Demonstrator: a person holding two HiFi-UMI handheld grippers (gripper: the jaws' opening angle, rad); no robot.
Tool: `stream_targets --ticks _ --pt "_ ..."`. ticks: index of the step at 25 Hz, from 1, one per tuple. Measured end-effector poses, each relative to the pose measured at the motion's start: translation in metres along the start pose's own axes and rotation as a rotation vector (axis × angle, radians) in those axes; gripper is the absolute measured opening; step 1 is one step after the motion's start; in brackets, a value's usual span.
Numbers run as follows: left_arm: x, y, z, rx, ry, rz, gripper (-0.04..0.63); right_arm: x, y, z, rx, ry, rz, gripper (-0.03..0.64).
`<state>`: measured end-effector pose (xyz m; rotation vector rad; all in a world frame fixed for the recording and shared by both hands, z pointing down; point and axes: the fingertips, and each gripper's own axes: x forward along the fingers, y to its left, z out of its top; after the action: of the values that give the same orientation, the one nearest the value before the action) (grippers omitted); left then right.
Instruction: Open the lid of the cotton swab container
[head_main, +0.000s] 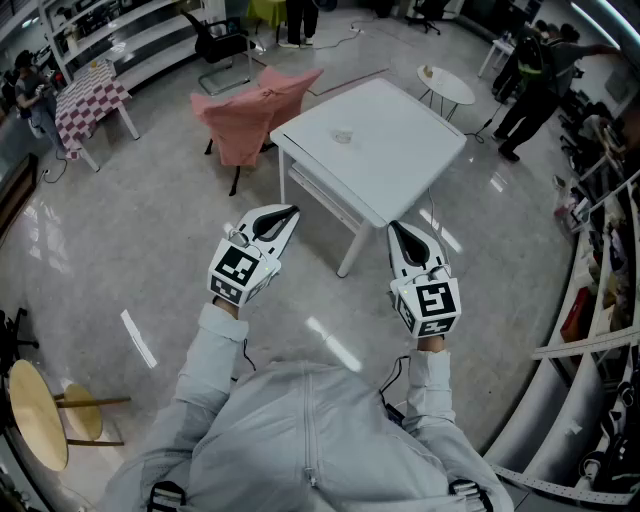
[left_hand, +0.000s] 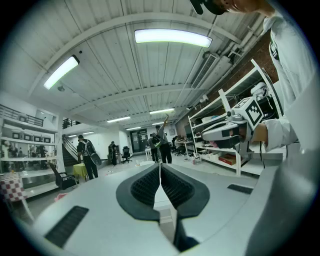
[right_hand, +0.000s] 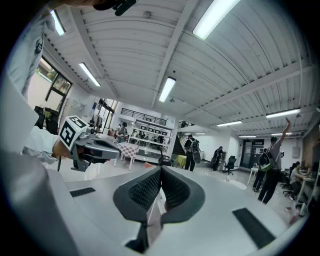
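Observation:
A small clear container (head_main: 343, 135) sits near the middle of a white square table (head_main: 395, 160), too small here to make out its lid. My left gripper (head_main: 292, 212) and right gripper (head_main: 393, 228) are held side by side over the floor, short of the table's near corner, both pointing toward it. Each is shut with nothing between its pads. In the left gripper view the dark pads (left_hand: 172, 187) meet along a line, and the right gripper (left_hand: 227, 131) shows off to the right. In the right gripper view the pads (right_hand: 175, 187) also meet, with the left gripper (right_hand: 95, 146) at the left.
A chair draped in pink cloth (head_main: 255, 110) stands at the table's left. Beyond are a small round white table (head_main: 445, 85), a checkered table (head_main: 90, 100) and an office chair (head_main: 222, 45). People (head_main: 530, 75) stand far right. A round wooden stool (head_main: 35, 415) is near left; shelving (head_main: 600, 290) lines the right.

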<state>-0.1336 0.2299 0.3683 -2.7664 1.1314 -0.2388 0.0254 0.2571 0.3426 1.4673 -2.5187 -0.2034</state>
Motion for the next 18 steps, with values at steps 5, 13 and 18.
stream_targets --ticks 5,13,18 --pt "0.006 -0.003 0.001 0.000 0.003 0.002 0.025 0.001 -0.005 -0.001 0.004 -0.004 0.002 0.034" --pt "0.020 -0.015 0.004 -0.004 0.013 0.011 0.025 -0.005 -0.023 -0.007 0.087 -0.046 0.017 0.035" --pt "0.034 -0.027 0.000 -0.009 0.024 0.038 0.025 -0.009 -0.038 -0.019 0.073 -0.040 0.035 0.034"
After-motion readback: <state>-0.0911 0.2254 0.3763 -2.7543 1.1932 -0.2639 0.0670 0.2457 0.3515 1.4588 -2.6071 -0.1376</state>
